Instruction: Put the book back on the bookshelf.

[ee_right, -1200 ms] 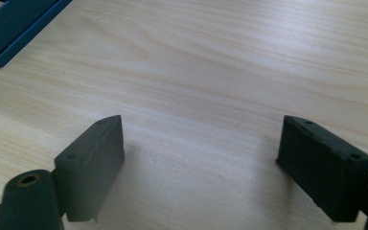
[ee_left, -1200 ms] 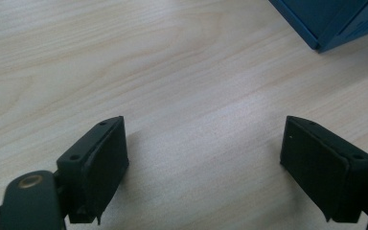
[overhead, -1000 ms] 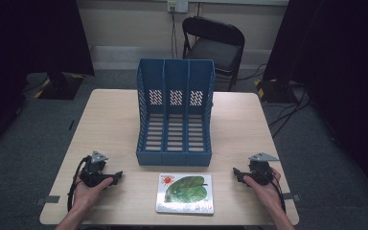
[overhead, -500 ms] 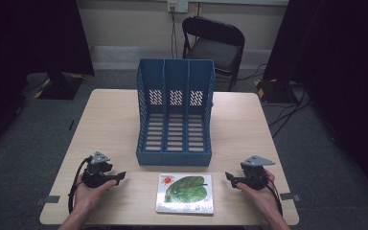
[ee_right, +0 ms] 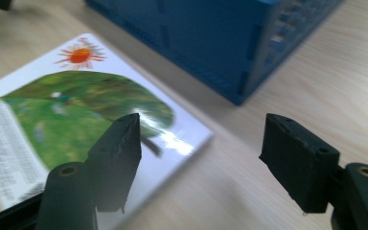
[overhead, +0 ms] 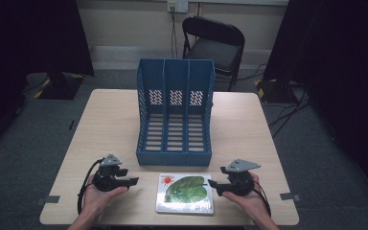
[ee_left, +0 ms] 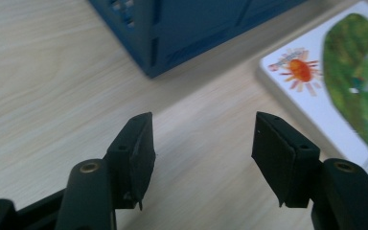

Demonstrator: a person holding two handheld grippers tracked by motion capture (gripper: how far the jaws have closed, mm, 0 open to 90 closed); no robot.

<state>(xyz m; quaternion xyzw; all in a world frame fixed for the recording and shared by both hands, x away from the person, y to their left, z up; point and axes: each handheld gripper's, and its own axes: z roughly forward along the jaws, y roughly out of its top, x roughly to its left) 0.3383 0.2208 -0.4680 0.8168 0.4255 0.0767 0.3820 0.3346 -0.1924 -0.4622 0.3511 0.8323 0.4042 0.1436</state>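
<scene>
Table — pale wood top, seen from above; bears everything listed below.

Rack — blue, three slots, upright at the table's middle; tall perforated back on the far side, open slatted floor running toward the person. Landmark for the entries that follow.

Book — flat, cover up, just in front of the rack's low front edge and a little to the right of its middle, close to it but apart. Cover shows a green leaf and a red sun. Nearly square; its slightly longer axis runs left to right, parallel to the rack's front. The sun corner lies toward the rack and the left gripper; the strip of text lies along the near edge. Same place and same heading as one second ago.

Left gripper — in the person's left hand, in front of the rack's left corner, jaws pointing right toward the book and short of it. Jaws half apart, bare table between them; they have just been closing. It has edged toward the book since the earlier frame.

Right gripper — in the right hand, in front of the rack's right corner, jaws pointing left, tips at the book's right edge, whether touching cannot be told. Jaws fairly wide, gripping nothing, just been closing. Earlier it sat farther right — it has come in to the book.
</scene>
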